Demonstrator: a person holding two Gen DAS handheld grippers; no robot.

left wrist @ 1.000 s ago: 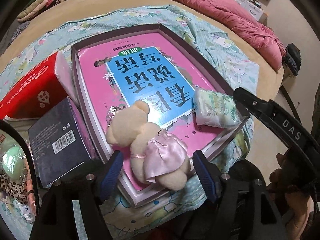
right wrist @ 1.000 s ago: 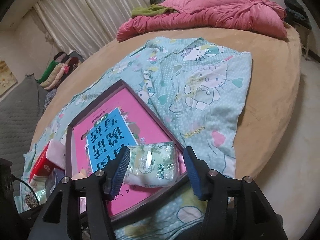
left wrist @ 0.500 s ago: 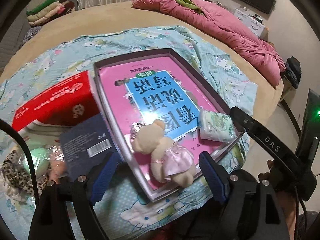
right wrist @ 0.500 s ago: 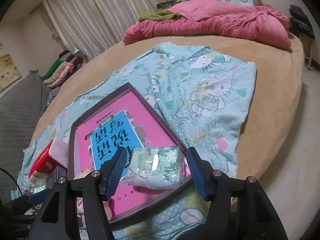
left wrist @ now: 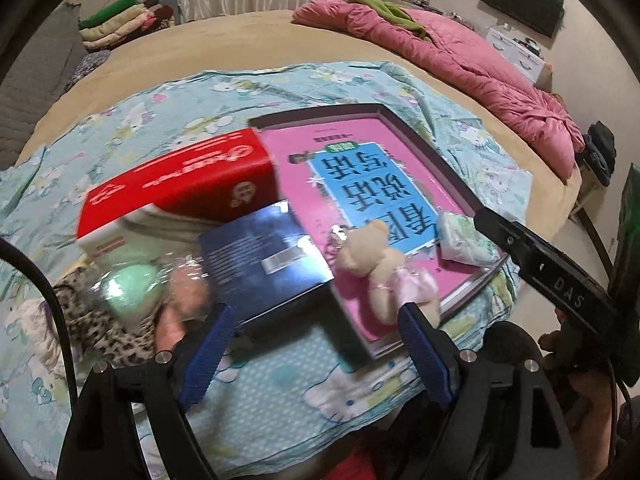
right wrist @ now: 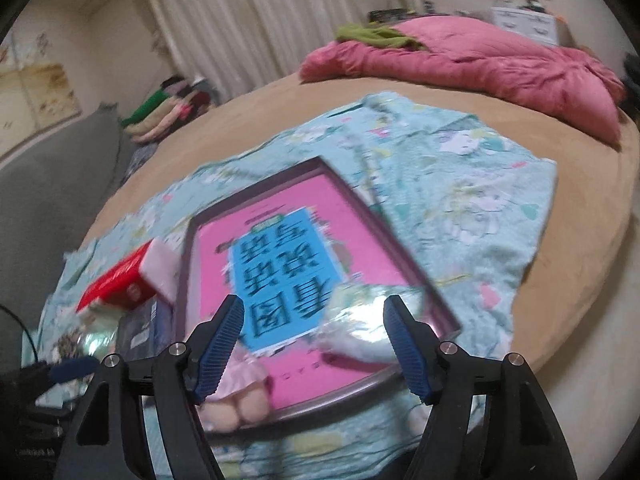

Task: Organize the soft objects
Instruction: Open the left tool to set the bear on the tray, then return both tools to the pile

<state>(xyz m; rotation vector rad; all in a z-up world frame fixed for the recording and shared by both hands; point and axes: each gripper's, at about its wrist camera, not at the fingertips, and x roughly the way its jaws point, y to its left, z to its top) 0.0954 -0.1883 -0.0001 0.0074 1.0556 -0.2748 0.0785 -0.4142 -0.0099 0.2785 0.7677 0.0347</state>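
I take the shallow dark-rimmed tray with the pink and blue picture book lying flat in it (left wrist: 404, 128) as my landmark, on the pale blue cartoon-print sheet (left wrist: 168, 112).

What has just changed: a second ago the beige plush bear in a pink satin dress (left wrist: 384, 268) sat between my left fingers and the soft white and green plastic-wrapped pack (left wrist: 464, 240) between my right ones. Now both lie free on the tray's near part — the bear at the near edge, the pack at the near right corner — and both tools have backed off and lifted. I read that as two soft items delivered and released, so this part of the sorting looks done.

Still outside the tray, just off its left side: the red and white tissue box (left wrist: 180, 188), the dark blue cardboard box (left wrist: 264, 260) touching the tray's left rim, and beyond those a crinkly clear bag with a pale green lump and a leopard-print fabric (too blurred to identify further). The soft ones among them are probably my next targets.

Left gripper (left wrist: 316, 356): jaws have just been opening, now spread wide, empty, hovering over bare sheet at the tray's near left corner. The bear is beside the right finger, not between them.

Right gripper (right wrist: 316, 348): jaws also just opened, wide, nothing pinched. In its view the pack (right wrist: 360, 320) appears between the blue pads (right wrist: 404, 348) but rests on the tray, untouched.
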